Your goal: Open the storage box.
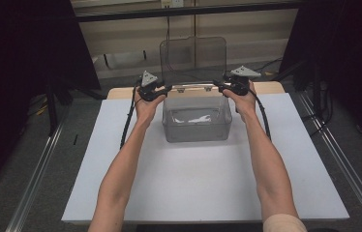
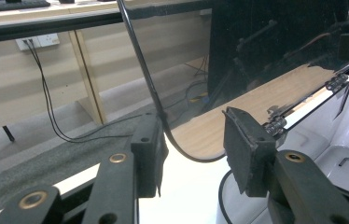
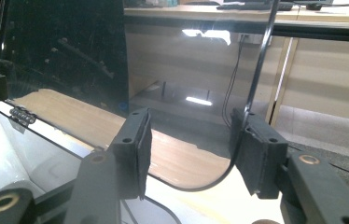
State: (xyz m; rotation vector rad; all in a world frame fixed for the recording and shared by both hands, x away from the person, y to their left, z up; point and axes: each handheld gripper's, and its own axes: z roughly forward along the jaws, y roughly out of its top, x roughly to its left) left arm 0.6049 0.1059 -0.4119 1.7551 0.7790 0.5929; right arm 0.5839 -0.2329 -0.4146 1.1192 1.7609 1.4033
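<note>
Now the clear box [image 1: 196, 121] sits in the middle of the white board [image 1: 203, 183], its lid [image 1: 193, 59] standing straight up. Both the left gripper [image 1: 162, 92] and the right gripper [image 1: 221, 87] have jaws apart around the lid's bottom corners — not squeezing. The lid looks light, stiff and slippery, so hold it by the edge. Dark screens and a wooden table [image 1: 266, 87] stand behind.

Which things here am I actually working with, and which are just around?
In the job:
- clear plastic box
- its hinged see-through lid, standing open
- left claw and right claw, at the lid's lower corners, pads apart

Just around:
- white board under the box
- wooden tabletop
- wall socket and black cables
</note>
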